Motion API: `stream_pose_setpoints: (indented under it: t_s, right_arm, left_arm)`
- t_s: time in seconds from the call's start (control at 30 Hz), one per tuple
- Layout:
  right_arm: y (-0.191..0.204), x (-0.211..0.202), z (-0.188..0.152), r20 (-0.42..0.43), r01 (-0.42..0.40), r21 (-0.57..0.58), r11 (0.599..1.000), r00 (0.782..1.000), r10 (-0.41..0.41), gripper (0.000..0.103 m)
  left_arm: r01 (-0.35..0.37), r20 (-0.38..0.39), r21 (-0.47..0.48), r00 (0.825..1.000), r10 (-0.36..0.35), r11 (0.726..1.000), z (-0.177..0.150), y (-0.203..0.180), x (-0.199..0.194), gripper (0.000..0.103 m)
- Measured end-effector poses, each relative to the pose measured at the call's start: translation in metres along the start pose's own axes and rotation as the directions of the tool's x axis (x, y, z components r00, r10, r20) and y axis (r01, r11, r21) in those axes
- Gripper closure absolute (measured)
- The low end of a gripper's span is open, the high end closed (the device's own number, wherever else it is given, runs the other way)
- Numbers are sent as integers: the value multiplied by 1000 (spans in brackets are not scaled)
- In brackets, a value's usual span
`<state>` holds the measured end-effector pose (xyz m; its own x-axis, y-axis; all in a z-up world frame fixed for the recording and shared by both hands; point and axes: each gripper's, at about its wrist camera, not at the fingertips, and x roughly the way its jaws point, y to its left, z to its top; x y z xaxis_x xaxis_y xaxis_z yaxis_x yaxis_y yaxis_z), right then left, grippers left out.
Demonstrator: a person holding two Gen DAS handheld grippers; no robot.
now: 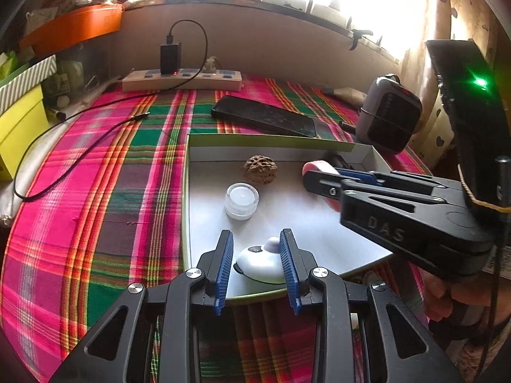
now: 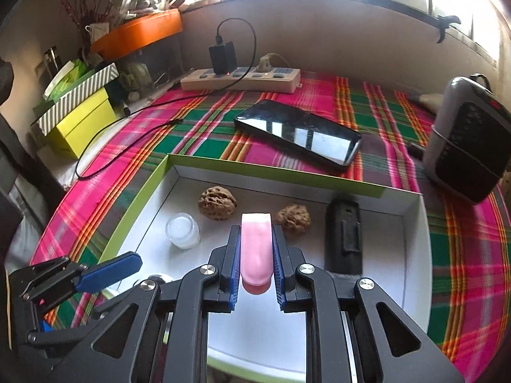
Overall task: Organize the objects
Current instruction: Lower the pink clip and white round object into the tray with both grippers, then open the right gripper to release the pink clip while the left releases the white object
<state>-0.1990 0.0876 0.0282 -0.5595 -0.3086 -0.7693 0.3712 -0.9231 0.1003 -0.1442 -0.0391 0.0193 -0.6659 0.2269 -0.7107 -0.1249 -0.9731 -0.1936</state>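
Observation:
A shallow white tray with a green rim (image 2: 271, 172) lies on the plaid cloth. It holds two walnuts (image 2: 217, 202) (image 2: 293, 218), a small clear jar (image 2: 182, 229) and a flat black item (image 2: 345, 239). My right gripper (image 2: 255, 228) is shut on a pink oblong piece (image 2: 255, 249) and holds it over the tray's middle. In the left wrist view it reaches in from the right, fingers (image 1: 322, 185) clamped on the pink piece (image 1: 316, 166). My left gripper (image 1: 256, 233) is shut on a white rounded gadget (image 1: 262, 261) at the tray's near edge, pads against both of its sides.
A black phone (image 2: 298, 134) lies just behind the tray. A power strip (image 2: 239, 79) with a charger and a trailing cable sits at the back. A grey heater (image 2: 469, 140) stands at the right. Yellow-green boxes (image 2: 80, 124) are stacked at the left.

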Motion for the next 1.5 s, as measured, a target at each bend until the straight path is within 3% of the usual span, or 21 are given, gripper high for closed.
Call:
stream_pose_setpoints:
  t_s: [1.13, 1.3, 1.5]
  right_arm:
    - [9, 26, 6, -53, 17, -37, 999, 998, -19, 84]
    - [8, 25, 6, -52, 17, -32, 999, 998, -19, 72]
    - [11, 21, 4, -42, 18, -37, 999, 999, -20, 67]
  left_arm:
    - [-26, 18, 4, 999, 26, 1000, -2, 3, -4, 75]
    - [-30, 23, 5, 999, 30, 1000, -2, 2, -6, 75]
    - [-36, 27, 6, 999, 35, 999, -3, 1, -10, 75]
